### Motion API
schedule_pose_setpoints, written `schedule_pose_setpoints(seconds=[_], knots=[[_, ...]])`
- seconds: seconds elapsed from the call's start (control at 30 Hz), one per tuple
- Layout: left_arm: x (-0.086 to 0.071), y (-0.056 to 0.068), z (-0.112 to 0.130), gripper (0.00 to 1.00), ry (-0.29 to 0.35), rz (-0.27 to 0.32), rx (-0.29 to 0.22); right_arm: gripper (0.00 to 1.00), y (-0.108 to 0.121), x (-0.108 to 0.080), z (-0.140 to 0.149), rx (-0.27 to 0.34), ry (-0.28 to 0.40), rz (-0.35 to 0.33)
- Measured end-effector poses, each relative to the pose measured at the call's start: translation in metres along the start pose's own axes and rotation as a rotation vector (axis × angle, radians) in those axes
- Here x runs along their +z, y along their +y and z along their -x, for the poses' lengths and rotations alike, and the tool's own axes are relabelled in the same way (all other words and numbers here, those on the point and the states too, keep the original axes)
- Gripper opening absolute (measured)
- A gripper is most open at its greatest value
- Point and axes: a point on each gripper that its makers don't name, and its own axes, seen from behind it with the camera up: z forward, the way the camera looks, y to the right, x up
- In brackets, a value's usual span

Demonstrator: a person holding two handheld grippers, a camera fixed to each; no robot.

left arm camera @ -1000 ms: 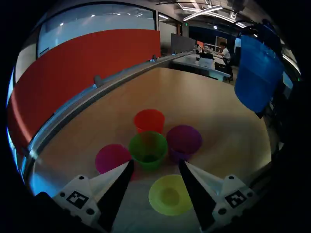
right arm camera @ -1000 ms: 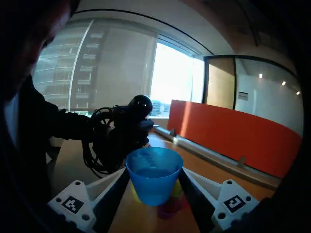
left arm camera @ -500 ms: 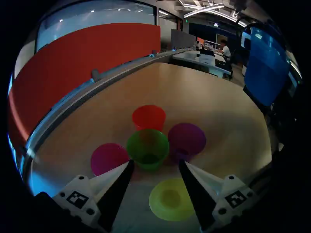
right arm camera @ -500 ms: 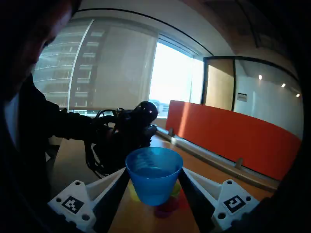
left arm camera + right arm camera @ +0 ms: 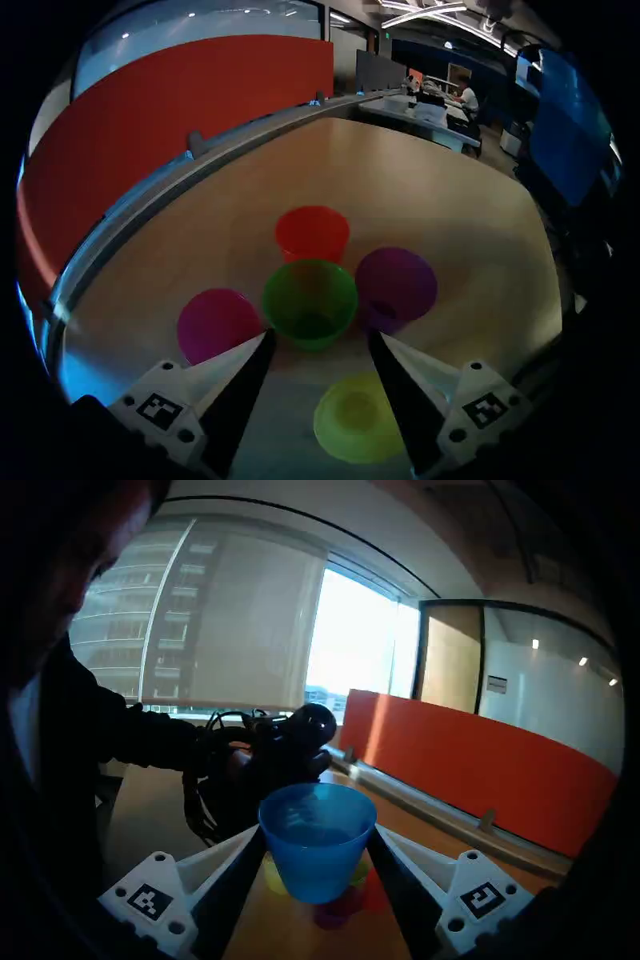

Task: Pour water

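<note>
in the left gripper view, going from the left, a magenta cup [image 5: 218,324] stands on the wooden table [image 5: 448,200], then a green cup [image 5: 310,302] with an orange cup [image 5: 312,234] just behind it, then a purple cup [image 5: 396,284] touching or nearly touching the green one. a yellow cup [image 5: 358,418] sits nearest the camera, below the right finger. the left gripper [image 5: 320,336] hangs over this cluster with its jaws wide and nothing between them. none of the five looks filled, though the dark bottom of the green one is hard to judge. at the far right edge the blue cup [image 5: 564,132] is up in the air, well apart from the cluster

in the right gripper view a dark sleeve [image 5: 136,736] reaches in from the left, holding the left gripper out. in the middle the right gripper [image 5: 317,830] has both fingers pressed on the blue cup, which is upright and seems to hold water partway up. yellow and magenta rims peek out below it

by my reading the pick-up is done and pouring has not begun: the cup must be brought over a receiving cup and tipped, and which cup is meant i cannot tell
</note>
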Motion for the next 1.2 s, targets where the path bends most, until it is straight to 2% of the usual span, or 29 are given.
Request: schedule_pose_setpoints(seconds=[0.4, 0.6, 1.2], knots=[[0.011, -0.003, 0.001, 0.85, -0.031, -0.005, 0.000, 0.89, 0.003, -0.005, 0.003, 0.000, -0.001, 0.008], [0.015, -0.004, -0.002, 0.85, -0.030, 0.001, -0.014, 0.88, 0.004, -0.006, 0.005, 0.004, -0.004, 0.009], [0.026, -0.006, -0.011, 0.85, -0.029, 0.005, -0.013, 0.88, 0.005, -0.007, 0.009, 0.007, -0.005, 0.015]])
